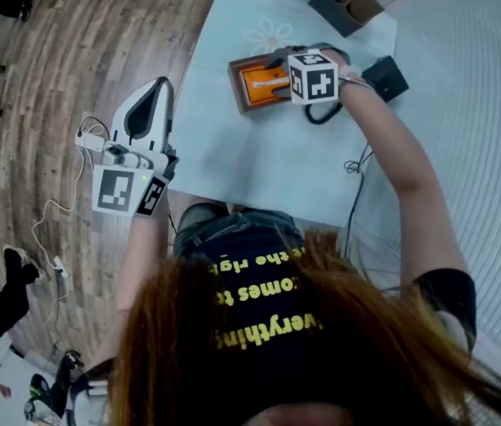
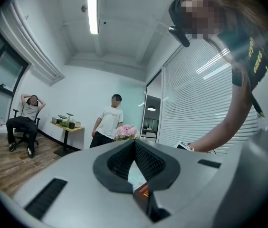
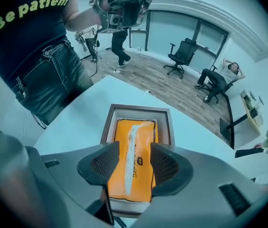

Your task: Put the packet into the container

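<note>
An orange packet [image 1: 264,82] [image 3: 133,137] lies flat inside a brown rectangular container [image 1: 237,87] [image 3: 138,108] on the pale blue table [image 1: 259,167]. My right gripper [image 1: 277,67] [image 3: 134,163] points steeply down just over the packet's near end. Its jaws stand apart, the packet shows in the gap below them, and the pads do not press on it. My left gripper [image 1: 160,85] [image 2: 135,144] is held level off the table's left edge, above the wooden floor. Its jaws meet at the tips with nothing between them.
A dark open box [image 1: 344,3] and a black block [image 1: 384,76] sit at the table's far right, and a cable [image 1: 353,162] hangs over the right edge. A power strip [image 1: 59,273] lies on the floor. Office chairs [image 3: 181,56] and people are across the room.
</note>
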The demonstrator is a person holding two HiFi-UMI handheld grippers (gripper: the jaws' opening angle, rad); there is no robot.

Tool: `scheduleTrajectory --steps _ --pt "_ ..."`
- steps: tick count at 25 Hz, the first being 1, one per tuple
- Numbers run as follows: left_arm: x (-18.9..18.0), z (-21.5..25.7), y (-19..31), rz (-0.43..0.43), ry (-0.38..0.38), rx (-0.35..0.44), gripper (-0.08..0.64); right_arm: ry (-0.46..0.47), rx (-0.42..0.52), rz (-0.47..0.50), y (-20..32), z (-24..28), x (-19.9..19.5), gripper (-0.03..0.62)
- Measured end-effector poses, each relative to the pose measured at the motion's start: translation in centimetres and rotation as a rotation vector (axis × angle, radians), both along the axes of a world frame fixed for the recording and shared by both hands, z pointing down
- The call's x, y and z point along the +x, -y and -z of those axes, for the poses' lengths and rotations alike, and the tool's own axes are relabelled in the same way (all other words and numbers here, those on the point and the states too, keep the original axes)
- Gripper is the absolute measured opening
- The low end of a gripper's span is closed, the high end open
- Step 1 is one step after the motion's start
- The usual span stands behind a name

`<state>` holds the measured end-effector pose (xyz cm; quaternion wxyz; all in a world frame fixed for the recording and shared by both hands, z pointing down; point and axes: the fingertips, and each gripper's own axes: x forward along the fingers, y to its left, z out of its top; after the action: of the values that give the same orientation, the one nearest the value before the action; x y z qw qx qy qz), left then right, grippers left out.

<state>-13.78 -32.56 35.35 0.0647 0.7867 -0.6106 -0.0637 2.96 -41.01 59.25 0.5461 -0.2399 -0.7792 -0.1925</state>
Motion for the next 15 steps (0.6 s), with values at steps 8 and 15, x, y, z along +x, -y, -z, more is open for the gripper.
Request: scheduleTrajectory --steps 8,15 --pt "0.12 -0.08 -0.01 -0.003 -0.002 -0.004 0.002 0.078 0.015 -0.073 -0.20 0.67 -0.23 0.074" --pt "0.49 -0.24 -0.24 -0.008 0.000 -0.004 0.002 0.101 0.019 -0.118 -0.03 0.92 -0.06 0.038"
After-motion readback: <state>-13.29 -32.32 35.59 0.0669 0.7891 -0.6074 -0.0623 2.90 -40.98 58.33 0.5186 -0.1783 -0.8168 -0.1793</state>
